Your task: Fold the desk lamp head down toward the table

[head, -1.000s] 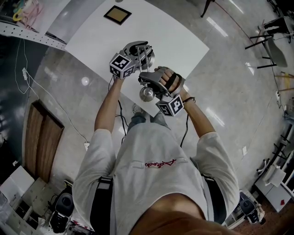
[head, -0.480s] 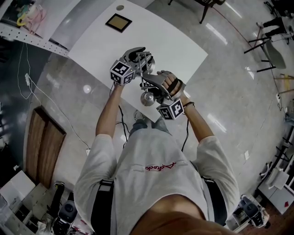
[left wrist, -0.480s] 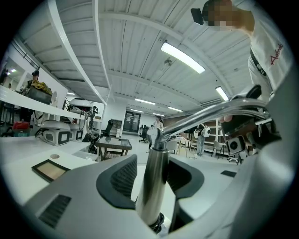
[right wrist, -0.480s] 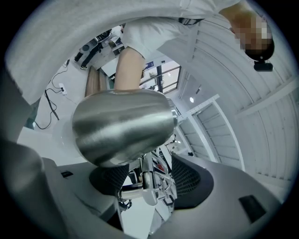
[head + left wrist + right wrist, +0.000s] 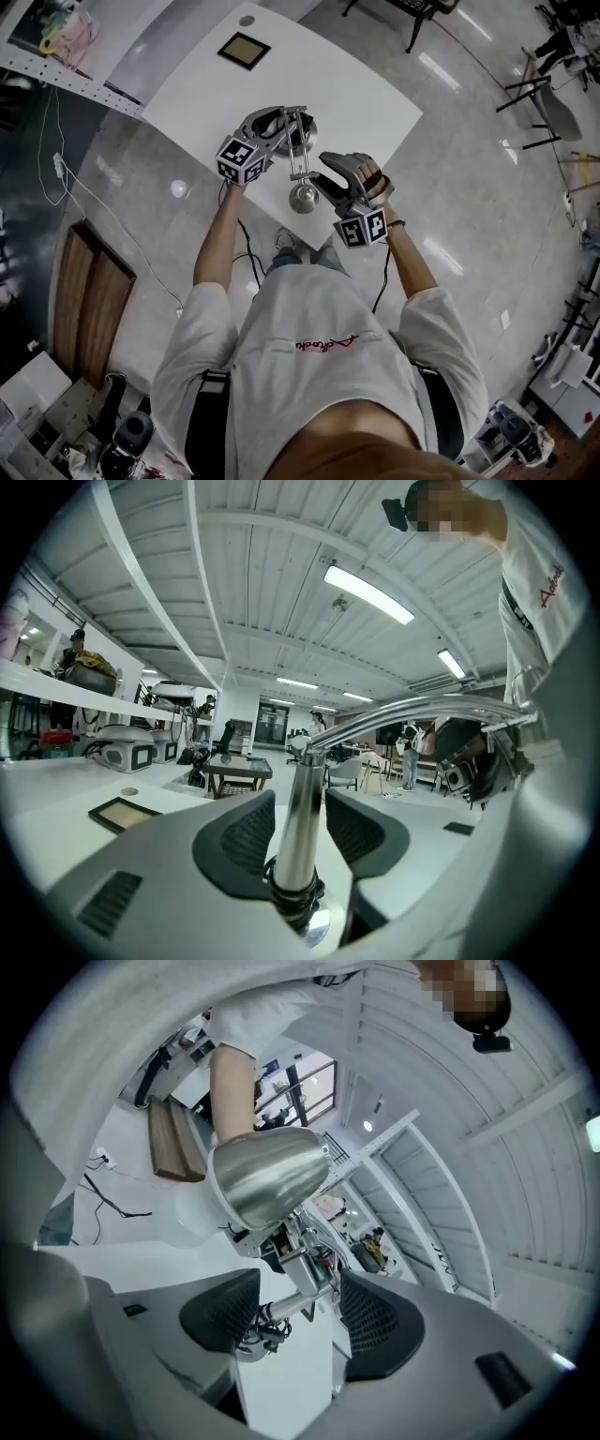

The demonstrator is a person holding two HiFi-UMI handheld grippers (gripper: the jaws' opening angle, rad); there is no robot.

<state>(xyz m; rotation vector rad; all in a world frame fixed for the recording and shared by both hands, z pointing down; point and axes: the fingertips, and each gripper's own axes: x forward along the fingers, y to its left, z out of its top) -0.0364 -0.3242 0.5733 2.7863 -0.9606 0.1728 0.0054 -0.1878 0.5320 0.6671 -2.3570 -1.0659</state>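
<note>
Left gripper (image 5: 302, 832) has just been opening, jaws spread clear either side of the post (image 5: 298, 780) of the desk lamp (image 5: 298, 164), centre frame on the worktop (image 5: 361, 84). Right gripper (image 5: 300, 1318), just opened wide, straddles the neck (image 5: 302, 1298) behind the lamp head (image 5: 267, 1180). Polished metal, likely rigid and slick: brace the post low, push at the neck.

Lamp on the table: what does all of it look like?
The lamp is shiny silver metal. It has a round base on the white table, an upright post, a thin arm bent over from the top, and a cone-shaped head. The left gripper has its jaws, just opening, either side of the post without pressing. The right gripper has its jaws, also just opening, wide around the arm near the head.
</note>
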